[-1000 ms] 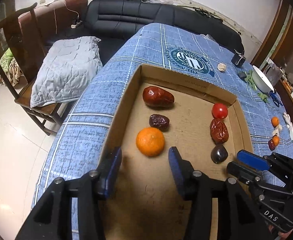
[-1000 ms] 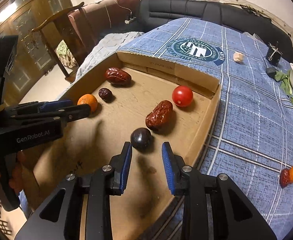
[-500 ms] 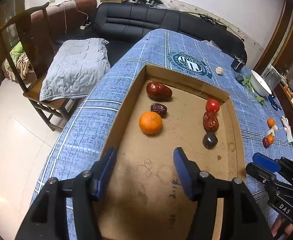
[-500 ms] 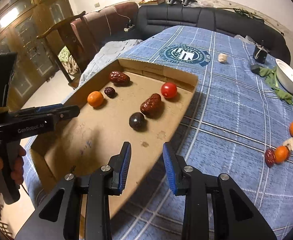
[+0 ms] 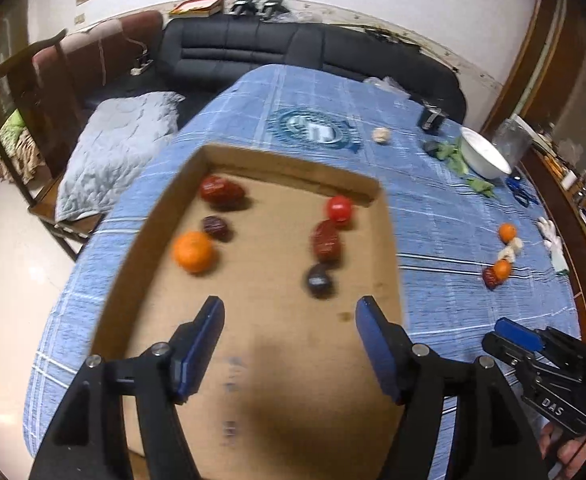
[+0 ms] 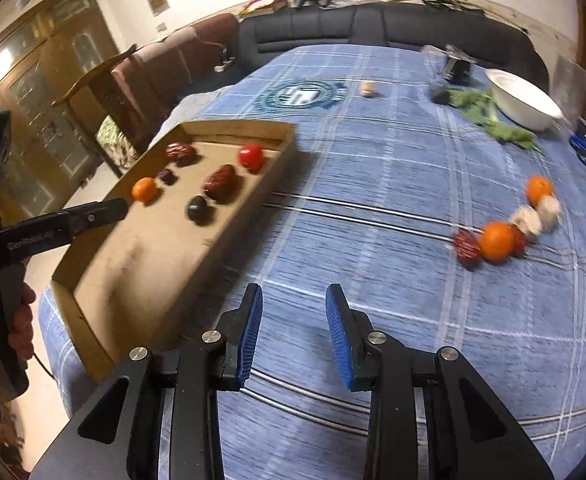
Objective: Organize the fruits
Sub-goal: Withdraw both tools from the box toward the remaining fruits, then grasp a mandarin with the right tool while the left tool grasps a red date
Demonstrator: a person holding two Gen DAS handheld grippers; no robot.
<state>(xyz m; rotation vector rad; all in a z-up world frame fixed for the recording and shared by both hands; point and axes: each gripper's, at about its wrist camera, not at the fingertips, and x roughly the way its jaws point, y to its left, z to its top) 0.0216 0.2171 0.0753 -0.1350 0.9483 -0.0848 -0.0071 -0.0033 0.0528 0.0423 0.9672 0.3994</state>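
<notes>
Left gripper [image 5: 289, 344]: jaws opening, nothing between them, over the cardboard tray [image 5: 389, 248]. Right gripper [image 6: 293, 336]: fingers narrowly apart, empty, over the tablecloth [image 6: 393, 168]. Tray holds 6 fruits, including an orange [image 5: 193, 251] and tomato [image 5: 339, 209]. More fruits [image 6: 493, 240] lie farther right.

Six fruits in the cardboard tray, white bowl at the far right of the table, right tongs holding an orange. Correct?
Not quite. The right tongs hold nothing: the right wrist view shows only blue tablecloth between the pads. The rest stands: six fruits in the cardboard tray, white bowl at the far right.
</notes>
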